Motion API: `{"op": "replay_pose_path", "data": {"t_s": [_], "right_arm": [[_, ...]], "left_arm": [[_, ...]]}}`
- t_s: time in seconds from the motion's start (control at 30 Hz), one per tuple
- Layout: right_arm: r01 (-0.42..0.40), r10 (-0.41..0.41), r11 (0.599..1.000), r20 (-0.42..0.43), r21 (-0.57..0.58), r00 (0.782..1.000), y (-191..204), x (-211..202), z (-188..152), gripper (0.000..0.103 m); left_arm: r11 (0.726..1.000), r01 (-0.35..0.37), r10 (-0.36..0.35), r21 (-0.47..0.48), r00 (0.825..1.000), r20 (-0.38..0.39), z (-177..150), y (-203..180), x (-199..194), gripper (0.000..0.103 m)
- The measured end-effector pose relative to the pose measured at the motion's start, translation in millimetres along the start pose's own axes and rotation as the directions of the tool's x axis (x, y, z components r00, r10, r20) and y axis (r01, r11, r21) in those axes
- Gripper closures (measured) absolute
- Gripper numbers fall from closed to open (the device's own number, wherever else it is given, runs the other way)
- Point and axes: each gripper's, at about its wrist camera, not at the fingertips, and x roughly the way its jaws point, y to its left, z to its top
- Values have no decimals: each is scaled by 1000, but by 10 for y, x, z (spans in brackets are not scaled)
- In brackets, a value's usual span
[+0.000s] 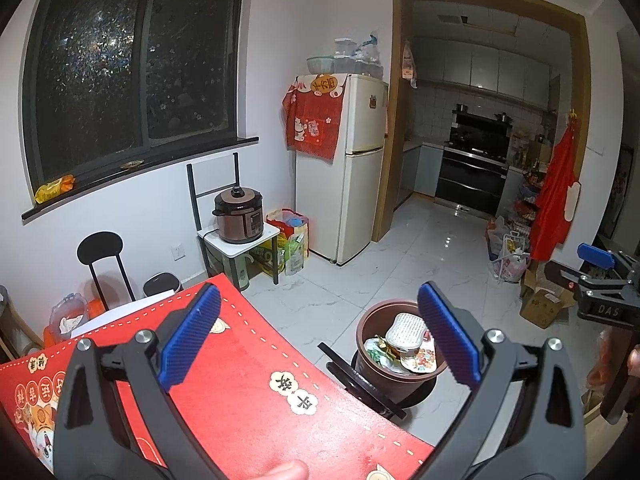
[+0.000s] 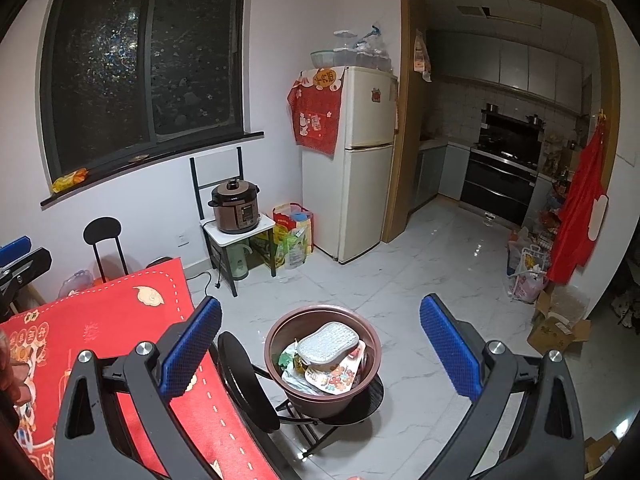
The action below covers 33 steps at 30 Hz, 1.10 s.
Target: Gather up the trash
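Both units stand wide open with nothing between the blue pads. The left hand-held gripper (image 1: 318, 334) occupies the lower centre of its frame, above the red-covered table (image 1: 248, 392). The right hand-held gripper (image 2: 320, 344) frames the brown trash bin (image 2: 362, 390) at lower centre of its view. The bin rests on a black folding stool (image 2: 370, 400) on the white tiled floor (image 2: 420, 280), just beside the table edge. It contains a white scrubbing pad (image 2: 328, 342), wrappers and a floral paper item.
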Motion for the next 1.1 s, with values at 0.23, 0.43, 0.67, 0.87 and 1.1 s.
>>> {"op": "replay_pose_path", "data": {"t_s": [0.23, 0.43, 0.67, 0.87, 1.1], "right_arm": [[16, -16, 1000, -3, -3, 1000, 24, 15, 11, 5], [30, -30, 1000, -8, 3, 1000, 29, 19, 7, 5], [31, -31, 999, -12, 9, 999, 22, 25, -8, 5], [30, -30, 1000, -11, 10, 999, 20, 26, -8, 5], [29, -29, 1000, -13, 11, 999, 19, 27, -8, 5]], "left_arm": [[1000, -6, 6, -1, 1000, 3, 12, -10, -15, 6], [1000, -15, 15, 1, 1000, 5, 19, -26, -22, 6], [1000, -22, 22, 2, 1000, 4, 15, -46, -13, 6], [1000, -24, 24, 0, 1000, 4, 29, -33, -15, 6], [1000, -14, 14, -2, 1000, 5, 66, -40, -10, 6]]}}
